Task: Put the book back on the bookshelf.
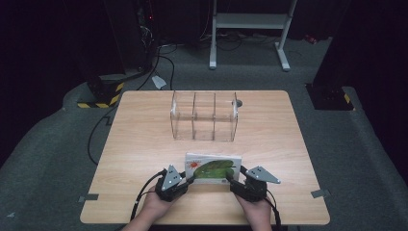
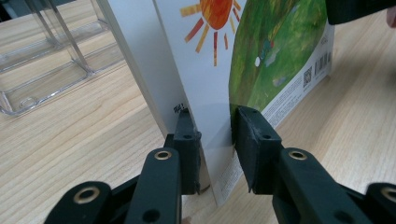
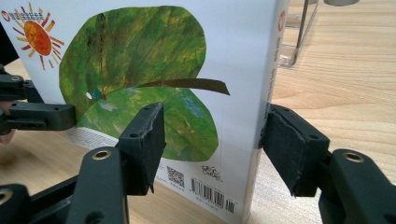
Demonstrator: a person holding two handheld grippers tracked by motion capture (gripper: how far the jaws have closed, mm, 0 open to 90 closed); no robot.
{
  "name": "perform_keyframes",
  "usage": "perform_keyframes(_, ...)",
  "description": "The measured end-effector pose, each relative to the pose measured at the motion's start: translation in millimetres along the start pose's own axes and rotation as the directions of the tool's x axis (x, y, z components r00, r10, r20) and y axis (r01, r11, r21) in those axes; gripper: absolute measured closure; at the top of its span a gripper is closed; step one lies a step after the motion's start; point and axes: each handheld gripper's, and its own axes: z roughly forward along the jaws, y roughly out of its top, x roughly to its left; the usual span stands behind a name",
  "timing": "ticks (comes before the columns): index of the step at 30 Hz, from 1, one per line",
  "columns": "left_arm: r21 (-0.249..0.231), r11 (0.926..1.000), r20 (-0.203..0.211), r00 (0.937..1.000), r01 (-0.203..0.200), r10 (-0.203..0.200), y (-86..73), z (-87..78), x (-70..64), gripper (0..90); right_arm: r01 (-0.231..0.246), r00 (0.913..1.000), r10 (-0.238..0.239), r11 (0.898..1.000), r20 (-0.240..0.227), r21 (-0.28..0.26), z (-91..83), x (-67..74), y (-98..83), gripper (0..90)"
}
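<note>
While gripped from both ends: picture book point(image 1: 213, 169), green leaf and orange sun on its cover.
Book location: bench point(image 1: 144, 144), near edge, 6 o'clock of the clear acrylic organiser point(image 1: 204, 116).
Left hand-held gripper point(image 2: 215, 135): clamped narrow on the book's lower corner.
Right hand-held gripper point(image 3: 210, 135): jaws straddle the book's spine end; far pad touching, near pad apart from the cover.

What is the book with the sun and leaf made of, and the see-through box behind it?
The book looks like thick card with a smooth, slightly glossy printed cover; its wide white spine suggests board pages, though none show. The box seems to be clear hard plastic, maybe acrylic: you see the wooden table through its shiny walls and dividers.
</note>
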Motion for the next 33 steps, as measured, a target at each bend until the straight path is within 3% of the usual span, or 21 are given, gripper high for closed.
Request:
perform_keyframes(8, 0.036, 0.9992, -0.004, 0.9998, -0.018, 0.019, -4.3, -9.0, -3.5, 68.4, 0.017, 0.9997, -0.017, 1.000, -0.015, -0.023, -5.2, 1.2, -0.5, 39.6)
perform_keyframes(15, 0.035, 0.9991, -0.013, 0.9997, 0.022, -0.022, -5.0, -11.2, 0.8, 53.5, 0.021, 0.9996, -0.022, 0.999, -0.017, -0.047, -9.3, 0.1, 0.7, 39.5)
perform_keyframes(21, 0.022, 0.9995, -0.040, 0.9990, 0.022, -0.021, -4.6, -8.8, 2.1, 64.8, 0.011, 0.9999, -0.011, 0.999, -0.005, -0.050, -9.1, -0.8, -0.3, 39.7)
perform_keyframes(25, 0.054, 0.9985, -0.049, 0.9988, -0.002, 0.005, -7.2, -5.9, 1.6, 71.4, 0.020, 0.9998, -0.021, 0.998, -0.006, -0.062, -10.3, 0.7, 0.2, 40.7)
perform_keyframes(33, 0.067, 0.9978, -0.067, 0.9977, -0.006, 0.010, -8.7, -2.2, -0.3, 72.8, 0.027, 0.9995, -0.028, 0.996, -0.012, -0.083, -13.1, 2.9, 1.4, 40.9)
